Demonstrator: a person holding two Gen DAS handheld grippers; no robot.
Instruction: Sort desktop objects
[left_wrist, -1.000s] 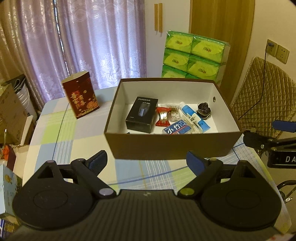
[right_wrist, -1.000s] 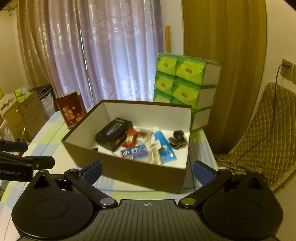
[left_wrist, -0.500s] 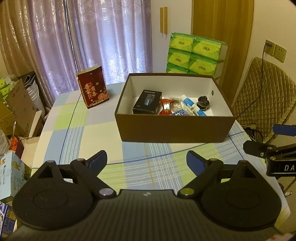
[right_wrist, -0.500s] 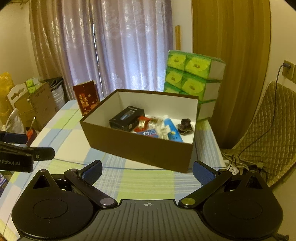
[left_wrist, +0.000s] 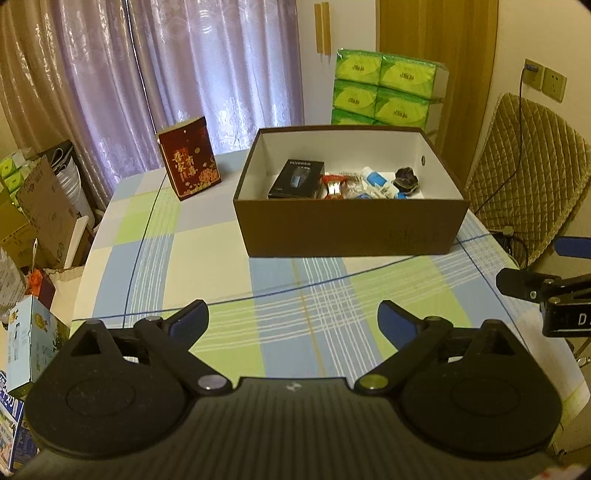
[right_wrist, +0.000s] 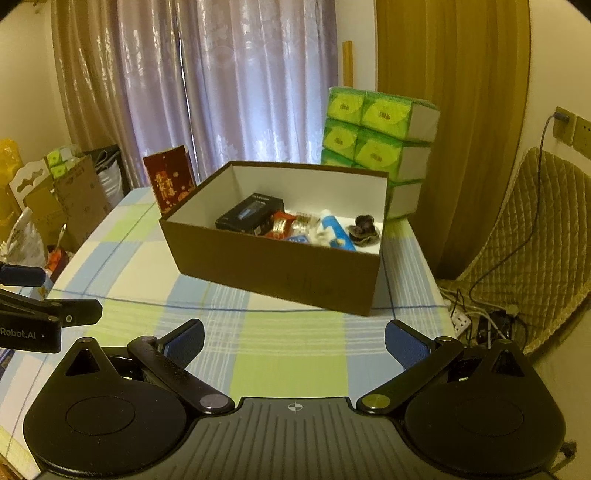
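A brown cardboard box (left_wrist: 351, 229) (right_wrist: 273, 269) stands on the checked tablecloth. Inside it lie a black boxed device (left_wrist: 297, 179) (right_wrist: 251, 214), a red snack packet (left_wrist: 332, 184) (right_wrist: 279, 227), a blue and white tube (left_wrist: 376, 181) (right_wrist: 334, 230) and a dark lumpy object (left_wrist: 406, 179) (right_wrist: 365, 229). My left gripper (left_wrist: 293, 319) is open over the near part of the table, well short of the box, nothing between its fingers. My right gripper (right_wrist: 293, 339) is also open and holds nothing, near the table's front right. The right gripper (left_wrist: 546, 280) shows at the edge of the left wrist view.
A dark red gift box (left_wrist: 189, 157) (right_wrist: 168, 182) stands upright at the table's far left. Green tissue packs (left_wrist: 384, 88) (right_wrist: 376, 133) are stacked behind the box. A quilted chair (left_wrist: 528, 173) stands to the right. Cardboard boxes (left_wrist: 37, 214) crowd the floor on the left.
Both grippers have drawn back from the brown box, which now looks smaller and farther. More of the tablecloth shows in front. Both stay open.
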